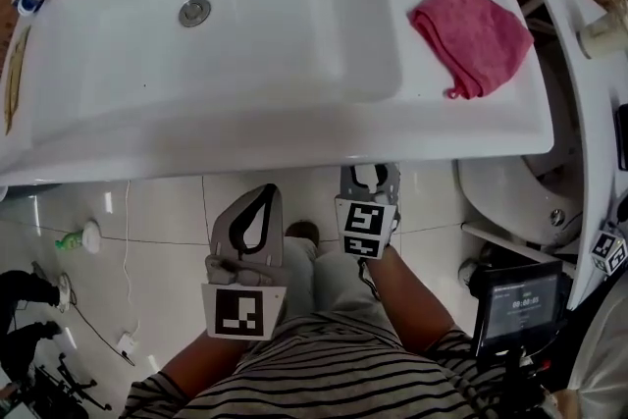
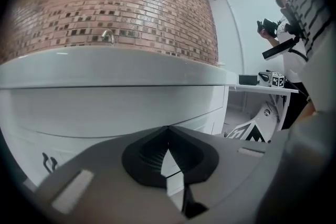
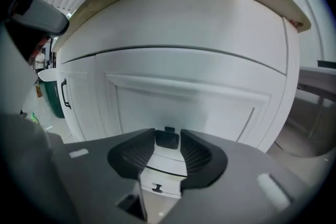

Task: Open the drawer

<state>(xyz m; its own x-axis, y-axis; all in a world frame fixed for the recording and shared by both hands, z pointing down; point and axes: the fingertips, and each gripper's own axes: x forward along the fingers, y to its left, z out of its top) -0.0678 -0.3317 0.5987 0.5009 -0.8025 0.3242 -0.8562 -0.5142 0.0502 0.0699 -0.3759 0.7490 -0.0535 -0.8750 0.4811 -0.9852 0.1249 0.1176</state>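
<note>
The white vanity front with a recessed panel fills the right gripper view. A small black handle on it shows in the gap between the tips of my right gripper; the jaws stand open and the pads do not touch it. Lower down, past a dark seam, sits a second small black handle. In the head view the right gripper reaches under the counter edge, its tips hidden. My left gripper hangs beside it, shut and empty; its view shows the closed tips facing the vanity front.
Above the grippers juts the white sink basin with a pink cloth on its right. A vertical black door handle sits on the cabinet at left. A white fixture and a dark screen stand at right. A cable trails over the tiled floor.
</note>
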